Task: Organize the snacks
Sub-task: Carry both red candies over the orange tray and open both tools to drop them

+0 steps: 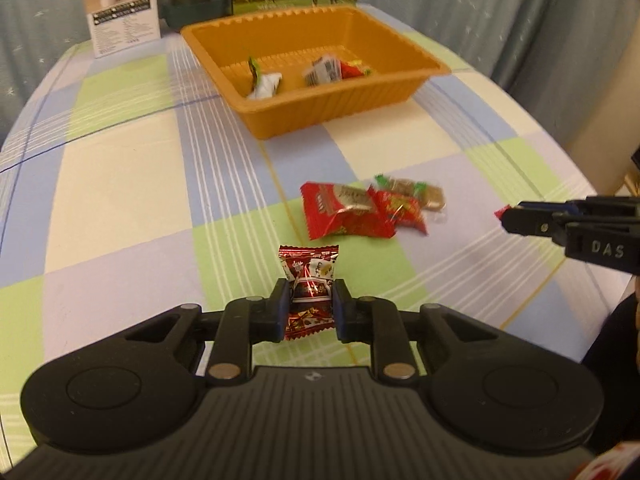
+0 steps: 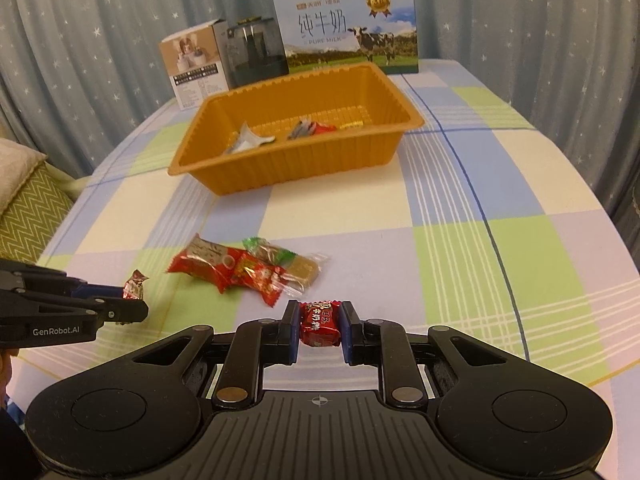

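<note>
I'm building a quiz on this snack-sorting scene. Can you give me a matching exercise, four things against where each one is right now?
Things:
1. dark red patterned candy
2. bright red candy
3. white packet
4. milk box

Places:
A. standing behind the orange tray
B. held in the left gripper
C. lying inside the orange tray
D. held in the right gripper

Pairs: 1-B, 2-D, 3-C, 4-A
</note>
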